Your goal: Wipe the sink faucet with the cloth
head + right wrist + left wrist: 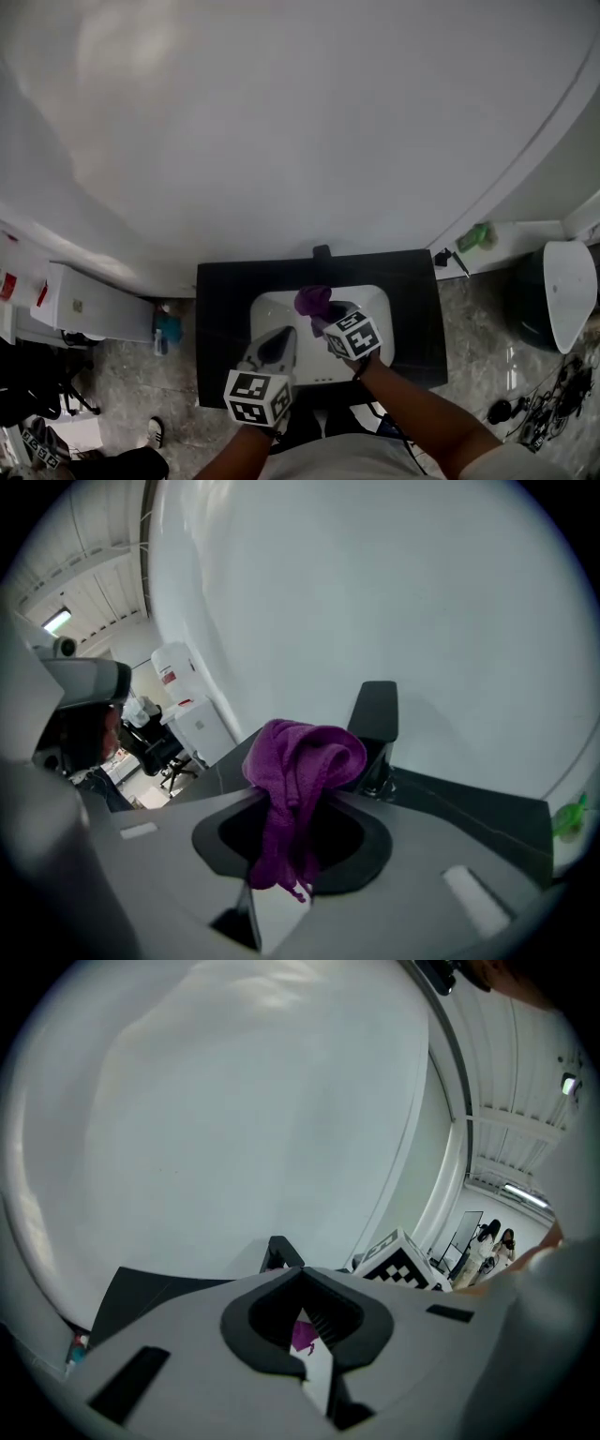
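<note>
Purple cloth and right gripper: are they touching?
Touching. The right gripper view shows the right gripper shut on the purple cloth, which bunches above it.

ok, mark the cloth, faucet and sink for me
cloth (305, 757): right gripper view, bunched top fold.
faucet (378, 712): right gripper view, black spout.
sink (267, 307): head view, bare white left side of the basin.

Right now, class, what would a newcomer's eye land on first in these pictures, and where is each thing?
The purple cloth stands out most, bunched and clamped by the right gripper just in front of the black faucet. Below it the white sink sits in a black counter, and the left gripper hovers alongside, shut and empty.
</note>
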Demonstrator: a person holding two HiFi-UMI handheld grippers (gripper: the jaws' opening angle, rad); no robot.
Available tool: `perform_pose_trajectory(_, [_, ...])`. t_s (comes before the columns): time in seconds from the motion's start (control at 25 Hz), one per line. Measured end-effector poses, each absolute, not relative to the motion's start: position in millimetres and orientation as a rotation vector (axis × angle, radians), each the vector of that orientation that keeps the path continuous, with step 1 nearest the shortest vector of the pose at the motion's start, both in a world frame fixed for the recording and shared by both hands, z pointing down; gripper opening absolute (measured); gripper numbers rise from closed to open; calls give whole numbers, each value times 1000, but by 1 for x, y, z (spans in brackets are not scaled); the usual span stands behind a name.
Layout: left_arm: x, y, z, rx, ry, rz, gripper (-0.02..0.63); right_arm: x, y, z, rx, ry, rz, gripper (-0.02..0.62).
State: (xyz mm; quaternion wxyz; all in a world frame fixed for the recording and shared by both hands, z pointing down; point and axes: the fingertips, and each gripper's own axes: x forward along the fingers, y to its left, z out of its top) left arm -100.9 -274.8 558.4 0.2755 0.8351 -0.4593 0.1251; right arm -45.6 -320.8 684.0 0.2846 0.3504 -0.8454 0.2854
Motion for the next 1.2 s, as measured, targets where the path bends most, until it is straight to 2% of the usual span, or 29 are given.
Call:
perform_pose_trajectory(0.24, [-91, -273, 557, 2248, -1227, 356, 6, -30, -379, 697, 1043, -2232, 734, 103])
perform_pose_trajectory(0.52, [-93, -270, 561, 2236, -1223, 342, 6, -31, -293, 716, 935, -2216, 878, 100])
perform_pose_trajectory(0.8, [-90, -270, 555, 2252, -1223, 357, 6, -23, -377, 691, 1060, -2253, 804, 101])
perform_pose_trajectory(1.0, [-84, -271, 558, 2251, -1212, 360, 6, -18, -321, 712, 979, -2243, 821, 100])
perform_pose_trajectory(1.12, [-79, -276, 562, 2249, -1202, 364, 6, 9, -286, 736, 968, -2174, 897, 100])
perform_pose_trajectory(1.2, [-76, -280, 563, 2253, -1195, 368, 6, 36, -310, 724, 1083, -2184, 876, 100])
